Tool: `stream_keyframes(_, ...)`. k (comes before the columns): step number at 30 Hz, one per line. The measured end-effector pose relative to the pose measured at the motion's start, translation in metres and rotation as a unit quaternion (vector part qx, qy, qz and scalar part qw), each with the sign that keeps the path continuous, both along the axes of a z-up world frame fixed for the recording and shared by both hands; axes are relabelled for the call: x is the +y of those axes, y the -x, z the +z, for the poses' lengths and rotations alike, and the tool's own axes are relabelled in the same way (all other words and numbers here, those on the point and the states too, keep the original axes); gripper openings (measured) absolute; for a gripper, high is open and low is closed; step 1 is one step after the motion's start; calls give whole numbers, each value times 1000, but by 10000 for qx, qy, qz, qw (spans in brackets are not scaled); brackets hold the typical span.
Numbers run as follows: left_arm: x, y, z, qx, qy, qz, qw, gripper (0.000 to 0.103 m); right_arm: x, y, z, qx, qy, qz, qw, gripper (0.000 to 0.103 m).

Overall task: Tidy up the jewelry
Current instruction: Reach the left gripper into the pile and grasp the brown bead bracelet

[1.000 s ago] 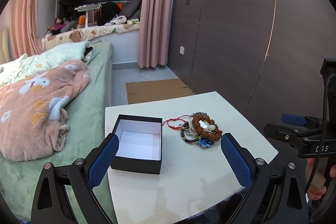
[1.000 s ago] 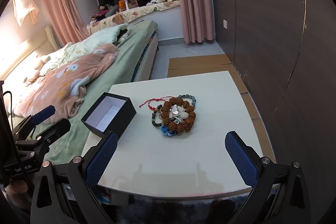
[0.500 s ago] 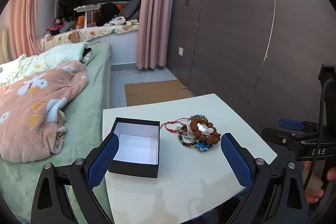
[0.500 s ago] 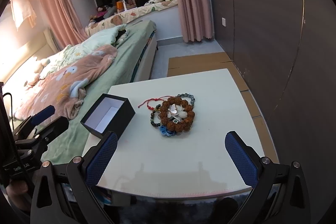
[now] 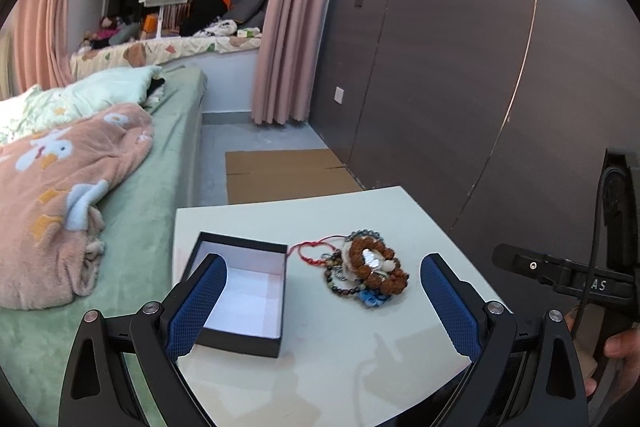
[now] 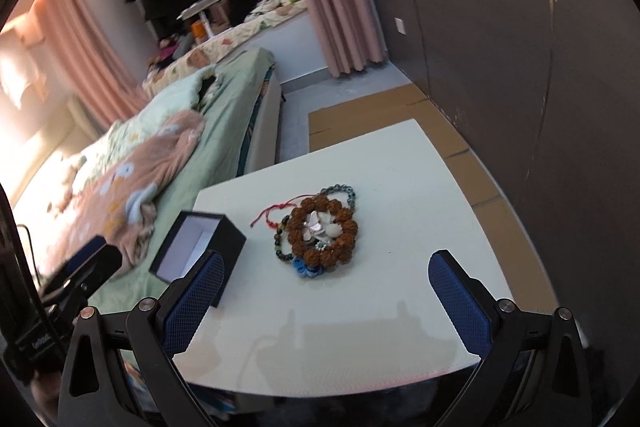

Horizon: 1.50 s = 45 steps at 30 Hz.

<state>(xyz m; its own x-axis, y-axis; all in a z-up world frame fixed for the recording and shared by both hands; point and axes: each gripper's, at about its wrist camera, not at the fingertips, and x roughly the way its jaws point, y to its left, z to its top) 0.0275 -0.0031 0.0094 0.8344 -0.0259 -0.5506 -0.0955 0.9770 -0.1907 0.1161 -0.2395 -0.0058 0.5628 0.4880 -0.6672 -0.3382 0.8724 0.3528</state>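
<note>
Jewelry pile [image 6: 320, 233] sits mid white table [image 6: 400, 307], just right of the open black box [image 6: 196, 247], not touching it. Big brown bead bracelet [image 5: 376, 267] on top, dark bead strand [image 5: 340, 287], red cord [image 5: 316, 251] and a blue piece [image 5: 370, 298] under and around it. Left gripper [image 5: 322, 303] and right gripper [image 6: 326, 301] both spread wide, holding nothing, above the near table edge. Likely light, floppy and tangled; pinching the brown bracelet's rim looks safest. Thin cord may snag.

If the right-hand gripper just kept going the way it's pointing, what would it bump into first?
Probably the pile of bracelets on the white table: it lies ahead between the open right gripper fingers, with nothing in between. Depth is hard to judge.
</note>
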Motion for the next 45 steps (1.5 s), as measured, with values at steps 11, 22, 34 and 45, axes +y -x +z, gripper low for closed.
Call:
stream_keyframes(11,-4,-38,-22,458,695,-214,9963,74,-20,-32,-20,741,-727,-561,9930,97)
stream_keyframes(22,-11,-79,-49,859,1091,-263,9900,64,-8,-53,-40,1158,-850,-663,9874,88)
stream_keyframes(34,-28,-121,-85,1400,1030,-330,9842,58,-10,-87,-60,1530,-898,-878,9802,88)
stream_keyframes(45,-31,-151,-120,2025,1207,-231,9716,23,-3,-101,-77,1874,-788,-953,9745,87)
